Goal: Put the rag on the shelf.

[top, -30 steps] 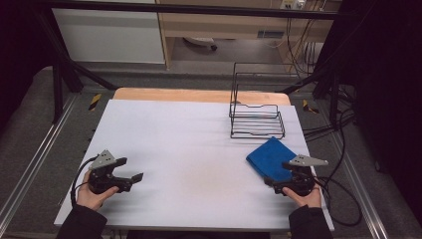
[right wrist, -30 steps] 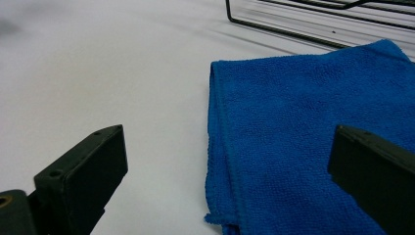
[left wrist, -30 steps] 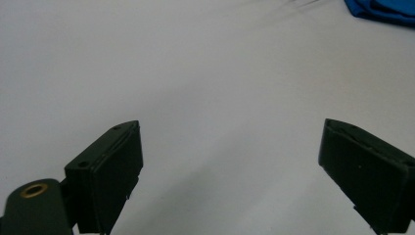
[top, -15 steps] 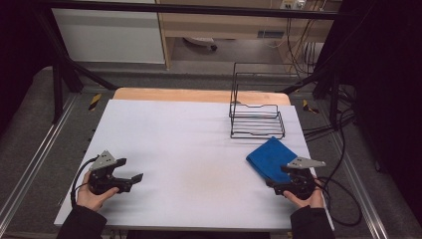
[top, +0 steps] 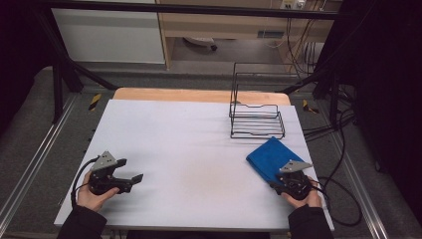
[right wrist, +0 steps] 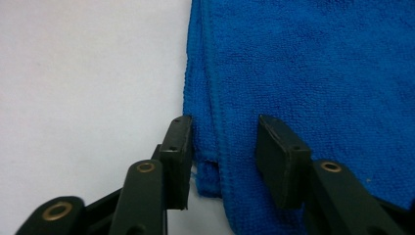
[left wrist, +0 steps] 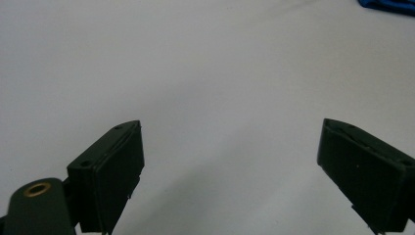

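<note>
Right claw [right wrist: 222,152] part-open, jaws straddling blue cloth [right wrist: 313,73] edge; left claw [left wrist: 230,166] wide, empty.

The left tongs [top: 130,180] sit near the front left corner of the table, held by the left hand [top: 92,194], with the jaws spread wide apart. The right tongs [top: 276,185] sit near the front right corner, in the right hand [top: 301,195]; their jaws stand partly apart. Both dark sleeves come in from the front edge.
</note>
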